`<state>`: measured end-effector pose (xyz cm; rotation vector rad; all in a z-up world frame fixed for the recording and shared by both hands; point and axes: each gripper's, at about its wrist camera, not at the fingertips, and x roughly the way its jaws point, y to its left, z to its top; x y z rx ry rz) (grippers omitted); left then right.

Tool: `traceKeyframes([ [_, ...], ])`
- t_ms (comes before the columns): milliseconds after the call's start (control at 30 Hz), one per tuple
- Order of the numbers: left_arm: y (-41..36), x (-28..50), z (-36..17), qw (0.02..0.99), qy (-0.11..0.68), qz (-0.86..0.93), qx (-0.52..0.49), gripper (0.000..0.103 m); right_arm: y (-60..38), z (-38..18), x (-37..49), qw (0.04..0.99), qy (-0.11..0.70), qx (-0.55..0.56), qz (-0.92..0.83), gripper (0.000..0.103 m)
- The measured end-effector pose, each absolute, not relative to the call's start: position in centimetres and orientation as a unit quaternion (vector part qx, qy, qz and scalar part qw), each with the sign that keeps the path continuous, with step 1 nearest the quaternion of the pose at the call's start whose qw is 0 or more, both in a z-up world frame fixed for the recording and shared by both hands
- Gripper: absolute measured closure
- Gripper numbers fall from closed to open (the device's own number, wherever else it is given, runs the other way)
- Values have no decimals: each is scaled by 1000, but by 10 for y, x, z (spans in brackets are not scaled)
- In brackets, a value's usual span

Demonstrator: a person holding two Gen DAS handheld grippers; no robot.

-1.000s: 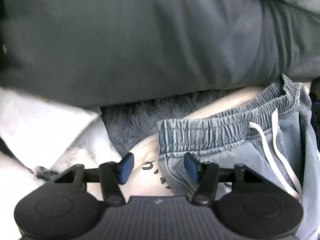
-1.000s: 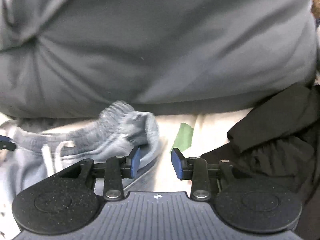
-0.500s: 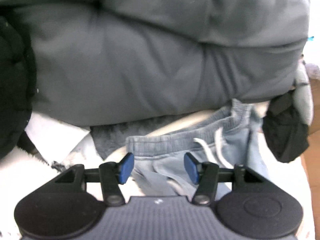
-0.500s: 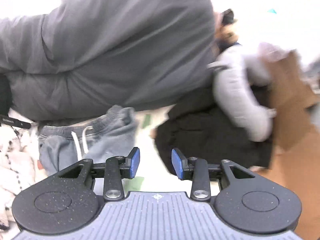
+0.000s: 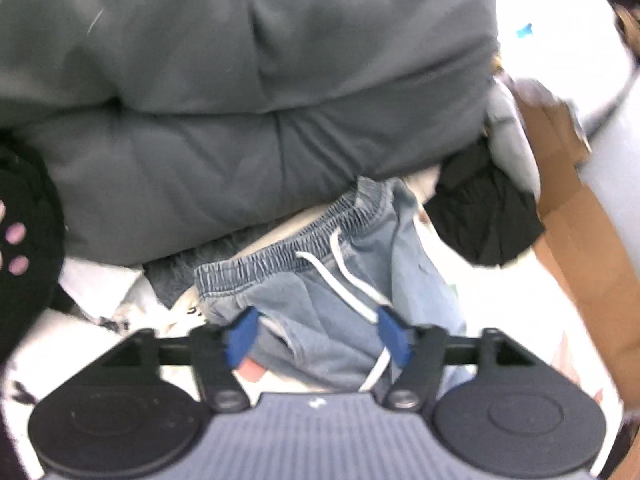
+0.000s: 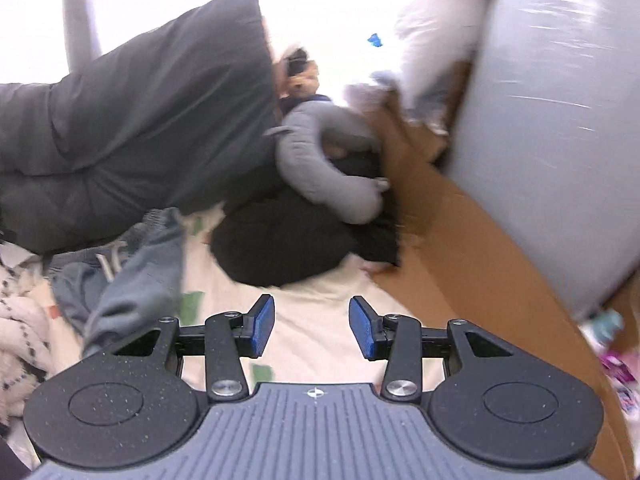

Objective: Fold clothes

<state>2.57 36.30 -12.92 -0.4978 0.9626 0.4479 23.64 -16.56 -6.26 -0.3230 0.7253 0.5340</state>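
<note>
Light blue denim-look shorts (image 5: 320, 288) with an elastic waistband and a white drawstring (image 5: 344, 280) lie crumpled on a pale bed sheet. My left gripper (image 5: 318, 336) hovers just in front of them, open, the fabric showing between its blue pads without being pinched. In the right wrist view the same shorts (image 6: 132, 268) lie at the left, well apart from my right gripper (image 6: 312, 330), which is open over bare cream sheet (image 6: 320, 300).
A big dark grey duvet (image 5: 240, 100) bulks behind the shorts. A black garment (image 6: 288, 236) and a grey neck pillow (image 6: 320, 160) lie to the right beside brown cardboard (image 6: 460, 240). A white patterned cloth (image 6: 20, 320) sits at far left.
Both grippers have pulled back and up from the shorts, so more of the bed shows. The right view has swung right toward the black garment and cardboard. Both stay open.
</note>
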Motion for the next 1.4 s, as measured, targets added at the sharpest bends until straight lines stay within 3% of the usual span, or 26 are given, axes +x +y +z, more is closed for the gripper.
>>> traceKeyframes([
  [200, 337, 16, -96, 842, 466, 196, -189, 29, -229, -62, 195, 903, 343, -123, 225, 54],
  [333, 318, 11, -87, 849, 455, 180, -199, 21, -260, -73, 165, 926, 314, -98, 184, 54],
  [867, 247, 27, -179, 820, 524, 107, -206, 21, -312, -159, 70, 921, 372, -20, 114, 52],
  [1400, 200, 35, -261, 780, 591, 70, -196, 21, -304, -243, 57, 881, 457, 35, 114, 52],
])
